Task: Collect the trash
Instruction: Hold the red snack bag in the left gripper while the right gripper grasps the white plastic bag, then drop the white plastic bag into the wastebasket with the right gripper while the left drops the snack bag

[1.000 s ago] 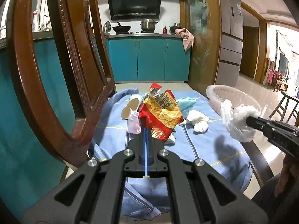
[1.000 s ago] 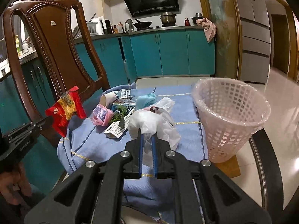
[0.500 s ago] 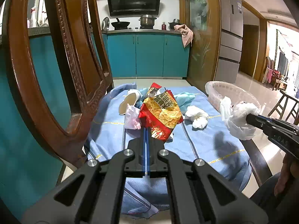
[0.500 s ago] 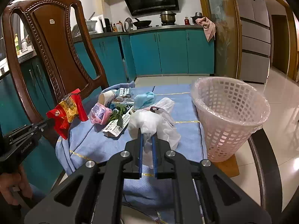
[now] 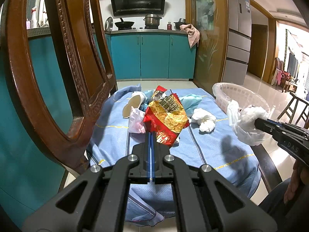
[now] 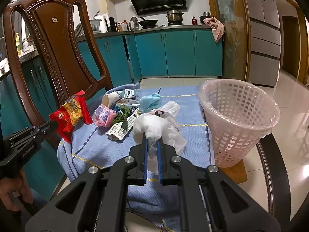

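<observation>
Left gripper [image 5: 151,135] at lower centre of left view, jaws pinching red-yellow snack wrapper [image 5: 165,116], holding it clear above blue cloth [image 5: 112,135]. Right gripper [image 6: 151,141] at lower centre of right view, clamping white plastic bag [image 6: 154,125] above cloth. Beyond, mid-frame: pink wrapper [image 6: 103,115], paper cup [image 6: 112,99], teal scrap [image 6: 150,101] lying on cloth. White lined basket [image 6: 239,119] standing at right. Wooden chair [image 6: 56,44] at upper left.
</observation>
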